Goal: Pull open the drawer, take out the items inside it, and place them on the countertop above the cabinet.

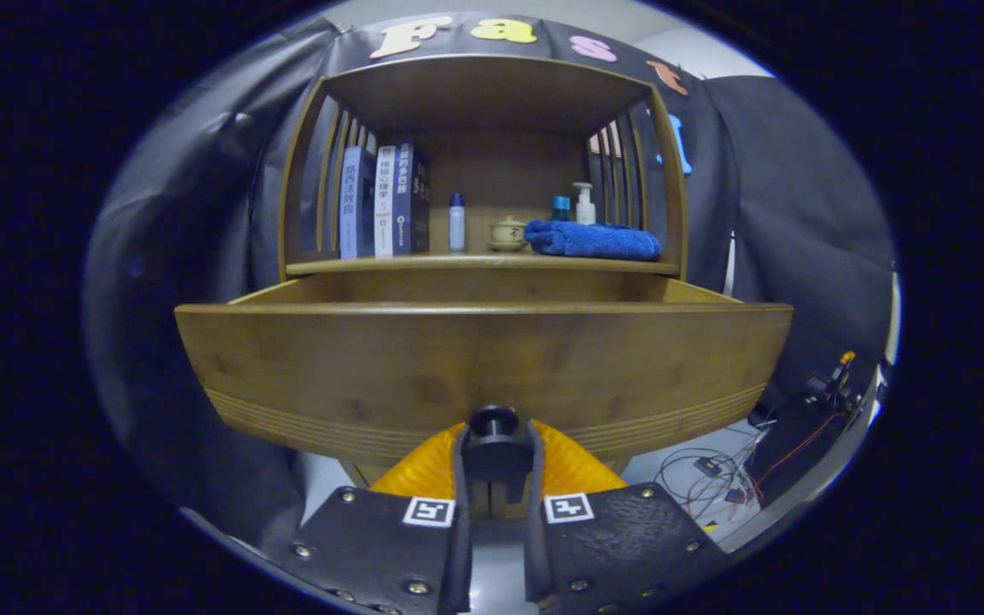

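With the drawer [483, 367] pulled out toward the camera across the middle of the frame, its wooden front panel filled the centre band, and the interior could not be seen from this low angle. Gripper [496, 457] sat at bottom centre, both fingers pinching the dark round knob [494, 424] on the drawer's lower front edge. Above the drawer, in the upper centre, the cabinet's [671, 171] open shelf, the table [479, 266] surface for this task, carried a row of upright books [383, 205] at left, then a slim white bottle with a blue cap [456, 222], a small lidded ceramic pot [507, 233], and a folded blue towel [592, 239] at right. Behind the towel stood a blue-capped jar [561, 207] and a white pump bottle [584, 205]. Loose cables [714, 478] lay on the floor at lower right.
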